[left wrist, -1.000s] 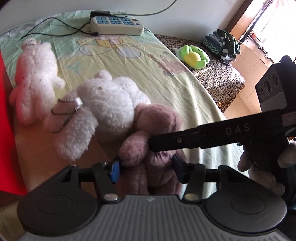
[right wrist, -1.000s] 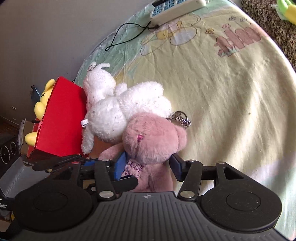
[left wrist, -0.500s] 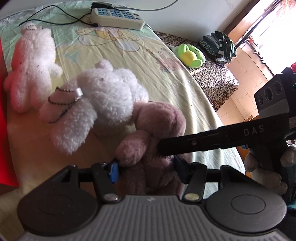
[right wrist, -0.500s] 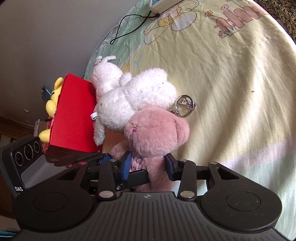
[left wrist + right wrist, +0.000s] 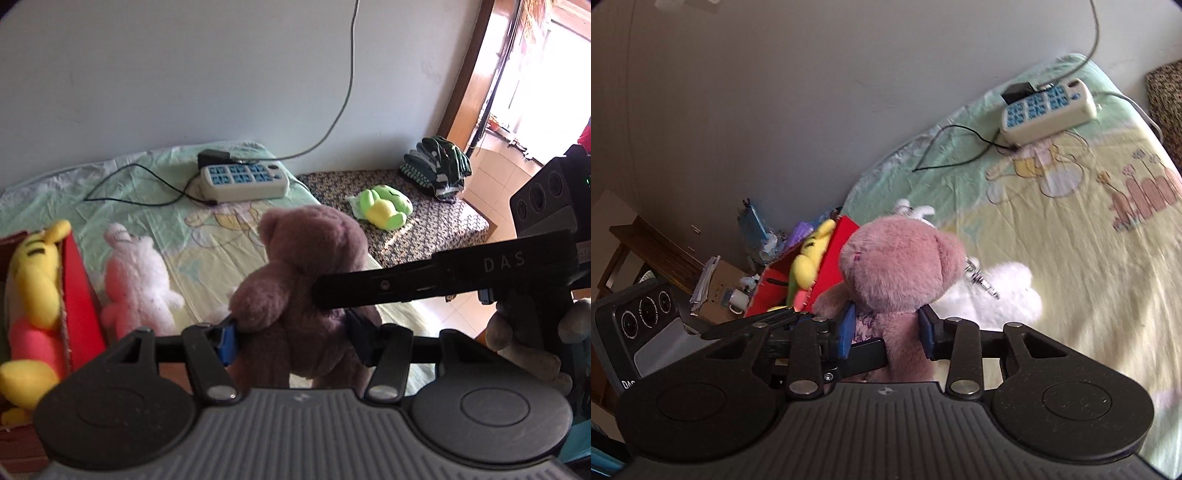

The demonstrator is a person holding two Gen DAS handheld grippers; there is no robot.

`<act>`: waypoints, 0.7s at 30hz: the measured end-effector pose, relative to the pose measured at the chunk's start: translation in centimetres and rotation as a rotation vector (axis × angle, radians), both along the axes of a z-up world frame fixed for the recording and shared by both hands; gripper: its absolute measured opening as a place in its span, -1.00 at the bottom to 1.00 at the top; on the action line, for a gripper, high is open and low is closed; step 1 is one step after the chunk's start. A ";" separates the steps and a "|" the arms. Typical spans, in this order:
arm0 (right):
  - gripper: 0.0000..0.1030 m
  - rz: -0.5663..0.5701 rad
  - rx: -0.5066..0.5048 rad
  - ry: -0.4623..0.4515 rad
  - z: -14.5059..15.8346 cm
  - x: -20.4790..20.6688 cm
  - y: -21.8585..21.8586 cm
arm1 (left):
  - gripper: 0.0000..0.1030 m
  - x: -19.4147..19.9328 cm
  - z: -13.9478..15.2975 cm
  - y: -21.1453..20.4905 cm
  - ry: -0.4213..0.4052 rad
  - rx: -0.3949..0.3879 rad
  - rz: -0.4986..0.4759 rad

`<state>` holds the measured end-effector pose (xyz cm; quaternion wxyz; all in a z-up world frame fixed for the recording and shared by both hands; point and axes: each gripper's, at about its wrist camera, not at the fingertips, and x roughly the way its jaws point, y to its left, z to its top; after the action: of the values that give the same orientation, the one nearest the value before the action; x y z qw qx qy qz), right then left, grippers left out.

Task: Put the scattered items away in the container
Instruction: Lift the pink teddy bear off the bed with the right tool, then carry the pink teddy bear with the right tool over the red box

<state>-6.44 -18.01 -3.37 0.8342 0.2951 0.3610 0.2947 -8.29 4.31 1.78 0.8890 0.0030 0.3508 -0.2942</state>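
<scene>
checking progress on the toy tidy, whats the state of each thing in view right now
pink teddy bear: clamped by both grippers, off the bed
left gripper: shut on the bear's body
right gripper: shut on the bear below its head
red box: open, yellow plush toy inside
white plush toy: lying on the bed beside the box
green plush toy: on the patterned surface, not picked up
power strip: on the bed, adapter plugged in

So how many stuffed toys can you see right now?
5. A pink bear held by both grippers, a white bear beside the red box, a yellow toy inside it, a white one under the bear, a green one further back. The box may hide more.
</scene>
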 end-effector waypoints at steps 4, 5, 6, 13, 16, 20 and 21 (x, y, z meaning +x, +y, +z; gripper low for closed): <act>-0.25 0.045 0.038 -0.028 1.1 0.9 2.5 | 0.10 -0.7 1.1 2.8 -0.043 0.001 0.061; -0.25 0.056 0.041 -0.036 1.4 1.1 3.4 | 0.10 -0.7 1.4 3.7 -0.051 -0.002 0.074; -0.25 0.066 0.038 -0.048 1.7 1.2 4.3 | 0.10 -0.7 1.6 4.8 -0.058 -0.008 0.086; -0.25 0.086 -0.002 -0.110 3.7 1.8 11.9 | 0.10 0.0 3.3 13.2 -0.081 -0.045 0.154; -0.25 0.101 -0.013 -0.136 4.4 2.1 15.5 | 0.10 -0.3 3.4 16.4 -0.092 -0.058 0.181; -0.25 0.114 -0.021 -0.165 5.2 2.7 20.7 | 0.10 -0.4 3.4 21.0 -0.116 -0.071 0.222; -0.25 0.118 -0.028 -0.175 5.4 2.9 22.0 | 0.10 -0.4 3.3 22.0 -0.118 -0.076 0.233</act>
<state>-3.58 3.98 2.02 0.8478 0.2349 0.3075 0.3627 -8.68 26.28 5.08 0.9357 -0.0540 0.2847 -0.2014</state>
